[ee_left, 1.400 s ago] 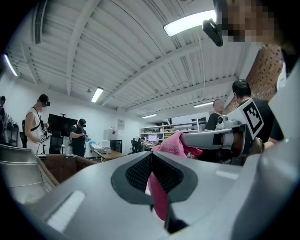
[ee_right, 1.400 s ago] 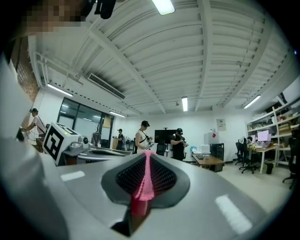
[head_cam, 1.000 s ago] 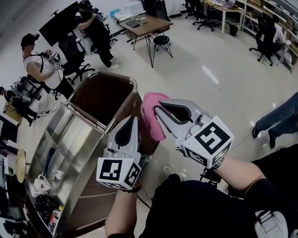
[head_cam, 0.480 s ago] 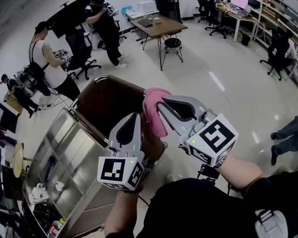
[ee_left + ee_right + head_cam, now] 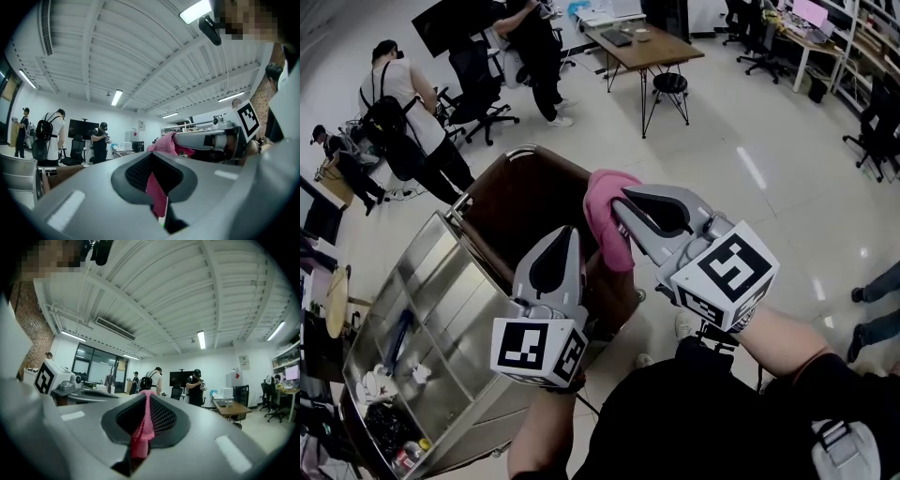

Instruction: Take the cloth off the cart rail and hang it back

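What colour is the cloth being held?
Pink. The cloth shows best in the head view, clamped by the right gripper.

Left gripper (image 5: 569,232) and right gripper (image 5: 620,200) are grey, marker-cubed; top (image 5: 694,417) seems black.

Bright strip lights (image 5: 201,339) above the right tongs (image 5: 148,397); floor (image 5: 751,167) glare beyond them; edges warp, tongs perhaps defocused.

Right tongs (image 5: 619,199) pinch the pink cloth (image 5: 607,225) near its top, rest hangs down. Left tongs (image 5: 570,234) closed, tip at the cloth's left edge. Both above the steel cart (image 5: 450,291) and its brown bag (image 5: 520,202); cart rail (image 5: 521,150) just beyond.
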`<action>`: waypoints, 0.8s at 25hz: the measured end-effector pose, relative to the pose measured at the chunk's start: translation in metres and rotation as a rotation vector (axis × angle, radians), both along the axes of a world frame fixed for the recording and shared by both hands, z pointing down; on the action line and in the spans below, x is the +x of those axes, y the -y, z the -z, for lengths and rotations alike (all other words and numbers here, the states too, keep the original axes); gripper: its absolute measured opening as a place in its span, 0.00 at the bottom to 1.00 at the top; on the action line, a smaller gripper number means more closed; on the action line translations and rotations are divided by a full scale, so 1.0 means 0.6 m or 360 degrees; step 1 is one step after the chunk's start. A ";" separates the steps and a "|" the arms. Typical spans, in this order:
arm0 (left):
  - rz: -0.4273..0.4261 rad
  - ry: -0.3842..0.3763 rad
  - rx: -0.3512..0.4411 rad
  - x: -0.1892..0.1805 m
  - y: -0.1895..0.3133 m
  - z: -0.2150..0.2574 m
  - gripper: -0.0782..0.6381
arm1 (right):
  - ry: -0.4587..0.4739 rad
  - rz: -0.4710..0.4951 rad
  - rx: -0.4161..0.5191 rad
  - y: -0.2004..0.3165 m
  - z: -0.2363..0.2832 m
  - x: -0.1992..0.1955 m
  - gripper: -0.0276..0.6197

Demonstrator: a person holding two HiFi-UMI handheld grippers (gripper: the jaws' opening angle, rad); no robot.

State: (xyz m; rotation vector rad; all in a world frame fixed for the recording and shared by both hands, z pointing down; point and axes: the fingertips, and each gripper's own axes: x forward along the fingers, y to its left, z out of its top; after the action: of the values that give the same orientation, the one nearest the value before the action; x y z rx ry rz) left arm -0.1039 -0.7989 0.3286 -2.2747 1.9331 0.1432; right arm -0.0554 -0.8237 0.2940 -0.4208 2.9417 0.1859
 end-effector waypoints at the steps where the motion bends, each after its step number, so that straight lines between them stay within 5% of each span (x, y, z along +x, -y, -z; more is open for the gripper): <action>1: 0.0014 -0.0002 0.0001 -0.002 0.007 -0.002 0.11 | 0.0000 0.0016 0.0002 0.008 -0.002 -0.003 0.08; 20: 0.0449 -0.0046 0.0019 -0.114 0.205 -0.044 0.11 | -0.0058 0.0462 0.0012 0.248 -0.062 -0.175 0.08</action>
State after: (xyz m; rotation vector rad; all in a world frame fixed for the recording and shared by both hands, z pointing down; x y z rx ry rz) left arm -0.1724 -0.9217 0.3550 -1.9754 2.2343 0.1537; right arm -0.1606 -0.9724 0.3312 0.0132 2.9911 0.1686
